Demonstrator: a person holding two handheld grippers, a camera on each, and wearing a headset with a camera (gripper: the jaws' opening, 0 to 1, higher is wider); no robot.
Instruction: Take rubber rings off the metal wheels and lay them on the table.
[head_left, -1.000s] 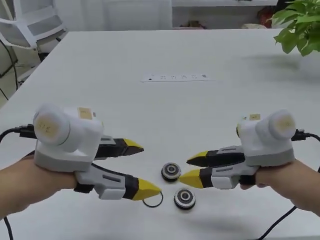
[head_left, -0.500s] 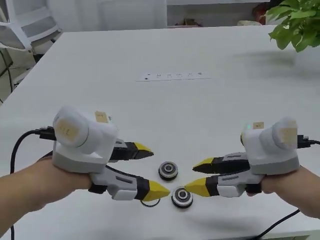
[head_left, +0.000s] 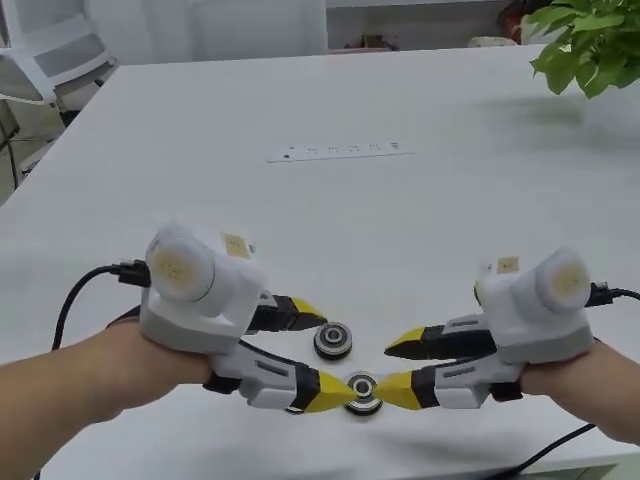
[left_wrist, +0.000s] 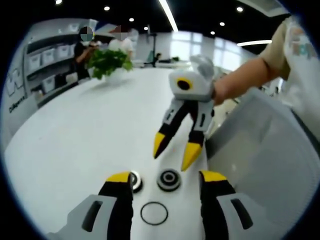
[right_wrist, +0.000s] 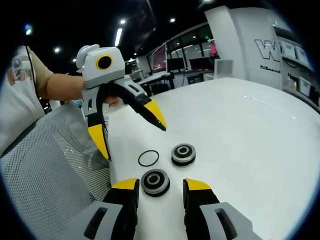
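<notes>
Two tools face each other tip to tip, low over the white counter.

Left: the left tool is spread wide and holds nothing. In its own view the loose rubber ring lies flat on the counter inside the spread of its jaws, closer in than either wheel.

Middle: the two metal wheels lie flat, axles up, near each other but apart.
- The far wheel sits by the left tool's upper jaw tip and is half hidden behind it in the left gripper view.
- The near wheel sits on the line between the two tools, with a lower jaw tip just beside it on each side.
- Each wheel shows a dark band round its rim, probably a ring not yet removed.

Right: the right tool is parted more narrowly and is also empty. In its own view the near wheel sits dead ahead, just past the gap between its tips.

Judgement:
- The near wheel is the next target, and both tools are about equally close to it.
- The wheels are round and have no long axis, so a jaw tip needs to come in level at the rim while the other tool steadies the hub.
</notes>
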